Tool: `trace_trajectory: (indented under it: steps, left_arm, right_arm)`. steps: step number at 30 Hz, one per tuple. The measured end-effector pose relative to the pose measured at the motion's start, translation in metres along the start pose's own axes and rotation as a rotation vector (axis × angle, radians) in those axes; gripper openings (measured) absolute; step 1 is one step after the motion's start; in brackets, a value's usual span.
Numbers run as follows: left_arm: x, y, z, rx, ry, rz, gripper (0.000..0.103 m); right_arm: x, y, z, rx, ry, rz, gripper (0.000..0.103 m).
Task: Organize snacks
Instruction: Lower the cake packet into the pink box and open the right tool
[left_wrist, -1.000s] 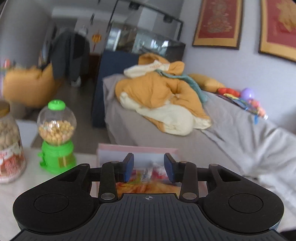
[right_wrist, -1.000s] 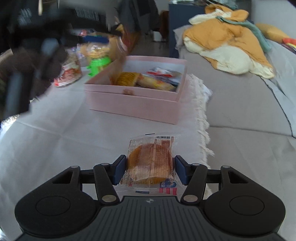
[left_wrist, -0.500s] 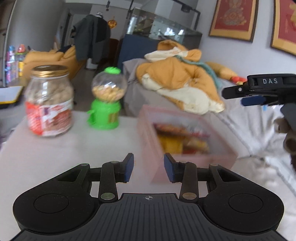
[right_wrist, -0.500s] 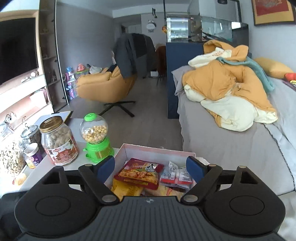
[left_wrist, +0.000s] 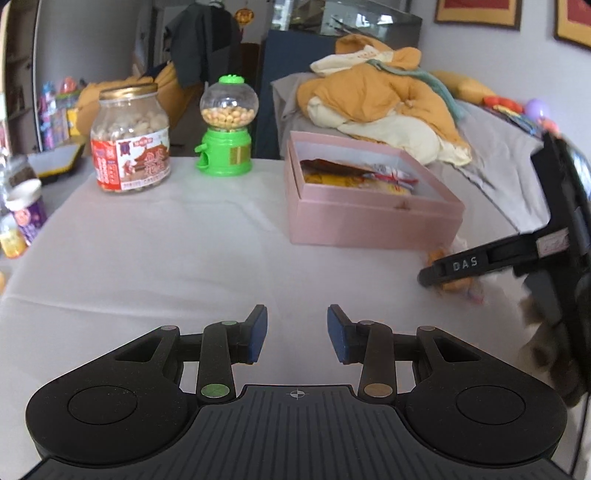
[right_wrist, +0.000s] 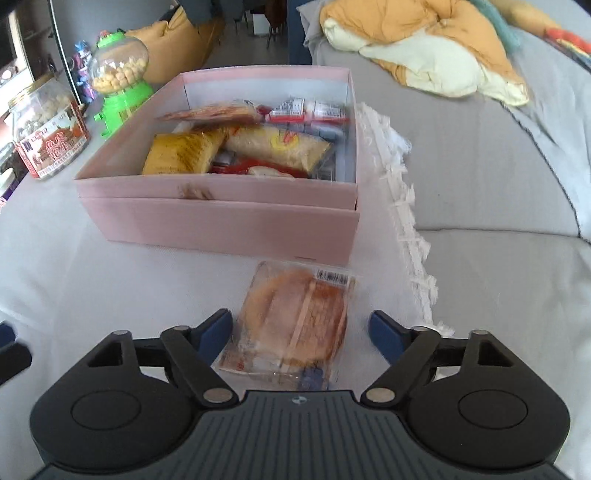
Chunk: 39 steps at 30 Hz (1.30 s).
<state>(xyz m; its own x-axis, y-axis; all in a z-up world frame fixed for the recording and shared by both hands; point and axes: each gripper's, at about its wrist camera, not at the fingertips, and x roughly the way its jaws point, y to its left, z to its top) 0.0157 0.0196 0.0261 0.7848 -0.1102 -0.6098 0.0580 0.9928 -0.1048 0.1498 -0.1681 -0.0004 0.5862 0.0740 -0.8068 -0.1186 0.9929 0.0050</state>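
A pink box holds several wrapped snacks on the white-clothed table. It also shows in the left wrist view. A clear-wrapped round cake lies on the cloth just in front of the box. My right gripper is open, its fingers on either side of the cake, apart from it. In the left wrist view the right gripper hangs over the cake. My left gripper is open and empty above bare cloth.
A peanut jar and a green candy dispenser stand at the back left of the table. Small pots sit at the left edge. A grey sofa with a yellow quilt borders the fringed right edge.
The right gripper went from shut on the cake, up over the box, and back down open around the same-looking cake on the cloth. The left gripper drew back from the box.
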Motion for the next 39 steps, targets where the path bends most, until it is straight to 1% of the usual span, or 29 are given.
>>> trace_trajectory:
  steps: [1,2,6,8,10,13,14,15,16,17,19,21,24,27,30,33,35,37,38,39]
  left_arm:
    - [-0.001,-0.001,-0.002,0.009,0.004,0.009,0.041]
    - [-0.001,-0.001,-0.004,0.010,0.011,0.011,0.041]
    - [0.001,0.003,-0.005,-0.021,0.022,0.001,0.041]
    - [0.000,0.003,-0.002,-0.024,0.014,-0.004,0.041]
    - [-0.002,0.001,0.000,-0.015,0.009,-0.005,0.041]
    - [-0.002,-0.002,0.003,-0.012,0.008,-0.001,0.041]
    - [-0.002,-0.002,0.003,-0.014,0.008,0.005,0.041]
    - [-0.002,-0.001,0.004,-0.017,0.009,0.012,0.041]
    - [-0.001,0.001,0.004,-0.021,0.010,0.021,0.041]
    - [0.000,0.002,0.004,-0.025,0.011,0.027,0.040]
    - [0.001,0.007,0.003,-0.035,0.008,0.033,0.040]
    - [0.001,0.012,0.000,-0.041,-0.005,0.042,0.041]
    - [0.004,0.019,-0.005,-0.043,-0.021,0.064,0.040]
    - [0.002,0.017,-0.012,-0.035,-0.052,0.043,0.041]
    - [0.003,0.007,-0.022,0.010,-0.087,0.056,0.041]
    - [0.011,-0.002,-0.034,0.029,-0.040,0.060,0.041]
    - [0.012,-0.009,-0.036,0.058,-0.042,0.083,0.042]
    - [0.014,-0.010,-0.034,0.063,-0.035,0.094,0.043]
    - [0.015,-0.010,-0.033,0.060,-0.035,0.096,0.043]
    - [0.017,-0.010,-0.032,0.056,-0.036,0.099,0.044]
  right_arm:
    - [-0.004,0.004,-0.003,-0.033,-0.009,0.015,0.060]
    - [-0.010,0.009,-0.004,-0.073,-0.012,0.019,0.057]
    - [-0.039,0.020,-0.014,-0.154,-0.017,0.077,0.056]
    - [-0.062,0.023,-0.007,-0.152,-0.047,0.127,0.056]
    - [-0.094,0.026,0.011,-0.149,-0.140,0.155,0.056]
    - [-0.134,0.032,0.056,-0.139,-0.307,0.143,0.056]
    - [-0.142,0.033,0.076,-0.124,-0.346,0.142,0.058]
    - [-0.144,0.033,0.092,-0.113,-0.365,0.147,0.063]
    - [-0.143,0.033,0.113,-0.104,-0.369,0.151,0.086]
    - [-0.140,0.033,0.128,-0.091,-0.370,0.144,0.101]
    - [-0.127,0.030,0.148,-0.049,-0.380,0.102,0.102]
    - [-0.111,0.028,0.150,-0.049,-0.341,0.083,0.102]
    - [-0.094,0.019,0.116,-0.039,-0.299,0.101,0.102]
    - [-0.082,0.017,0.064,-0.040,-0.265,0.126,0.102]
    - [-0.068,0.022,0.010,-0.028,-0.227,0.142,0.102]
    - [-0.053,0.033,-0.037,-0.034,-0.204,0.103,0.102]
    - [-0.042,0.037,-0.058,-0.038,-0.177,0.081,0.102]
    - [-0.033,0.039,-0.069,-0.038,-0.155,0.075,0.103]
    - [-0.034,0.042,-0.072,-0.052,-0.174,0.053,0.103]
    - [-0.035,0.044,-0.072,-0.057,-0.171,0.043,0.103]
